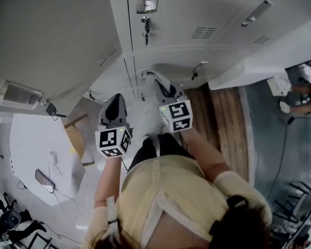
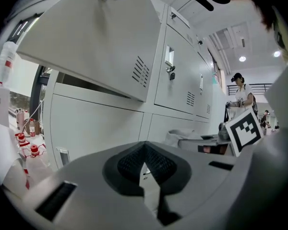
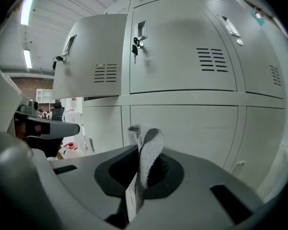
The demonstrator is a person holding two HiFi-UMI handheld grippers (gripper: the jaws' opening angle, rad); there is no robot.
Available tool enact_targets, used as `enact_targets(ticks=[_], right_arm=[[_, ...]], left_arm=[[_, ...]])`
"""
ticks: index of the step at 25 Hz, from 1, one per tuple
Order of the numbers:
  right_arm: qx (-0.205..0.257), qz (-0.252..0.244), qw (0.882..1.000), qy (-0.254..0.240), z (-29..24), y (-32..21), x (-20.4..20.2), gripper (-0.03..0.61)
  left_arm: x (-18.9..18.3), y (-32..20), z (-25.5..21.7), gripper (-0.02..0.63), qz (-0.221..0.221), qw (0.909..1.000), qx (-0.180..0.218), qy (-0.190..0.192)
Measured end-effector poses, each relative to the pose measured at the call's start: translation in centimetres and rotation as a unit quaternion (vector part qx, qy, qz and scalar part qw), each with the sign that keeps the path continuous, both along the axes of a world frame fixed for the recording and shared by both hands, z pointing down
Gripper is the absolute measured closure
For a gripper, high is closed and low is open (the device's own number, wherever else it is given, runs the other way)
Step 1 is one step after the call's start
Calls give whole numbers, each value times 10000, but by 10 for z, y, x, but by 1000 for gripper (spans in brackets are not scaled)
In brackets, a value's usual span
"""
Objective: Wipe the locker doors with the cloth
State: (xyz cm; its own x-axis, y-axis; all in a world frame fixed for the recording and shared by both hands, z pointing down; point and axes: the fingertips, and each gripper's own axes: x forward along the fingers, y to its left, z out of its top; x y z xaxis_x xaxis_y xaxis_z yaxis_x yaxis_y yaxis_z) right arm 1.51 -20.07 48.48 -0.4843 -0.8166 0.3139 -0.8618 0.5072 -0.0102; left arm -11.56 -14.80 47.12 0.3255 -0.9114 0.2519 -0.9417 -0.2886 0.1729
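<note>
**Head view.** The person, seen from above, holds one hand-held gripper in each hand. The left hand-held gripper sits at frame centre-left, its marker cube below it. The right hand-held gripper sits just right of centre, nearer the lockers, which fill the upper part of the frame. An open door swings out at upper left. Keys hang from a lock at top centre. A white table occupies the lower left, and a phone lies on it. A strip of wooden floor runs along the locker base at right.

**Left gripper view.** The jaws are closed together with only a thin slit between the pads, and nothing is held. The open door covers the upper left of the frame, with closed lower doors behind the jaws. The right hand-held gripper and its marker cube show at centre right. Another person stands in the far right background.

**Right gripper view.** The jaws are clamped on the cloth. A white folded strip of the cloth rises above the pads at frame centre, in front of a lower locker door. Whether it touches the door cannot be told. The keyed door is at upper centre and the open door at upper left. The left hand-held gripper shows at the left edge.
</note>
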Motion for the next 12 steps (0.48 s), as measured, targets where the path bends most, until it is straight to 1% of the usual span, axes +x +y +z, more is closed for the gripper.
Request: enact_targets(ticks=[5, 8, 12], right_arm=[[-26, -292, 9995, -153, 4, -9, -26, 568], [7, -472, 9988, -125, 8, -17, -33, 569], [49, -638, 9980, 5, 12, -29, -34, 569]], left_arm=[[-5, 1, 11, 629, -319, 9994, -132, -99], [-3, 5, 15, 629, -492, 9985, -214, -132], [-3, 2, 12, 629, -744, 9969, -205, -169]])
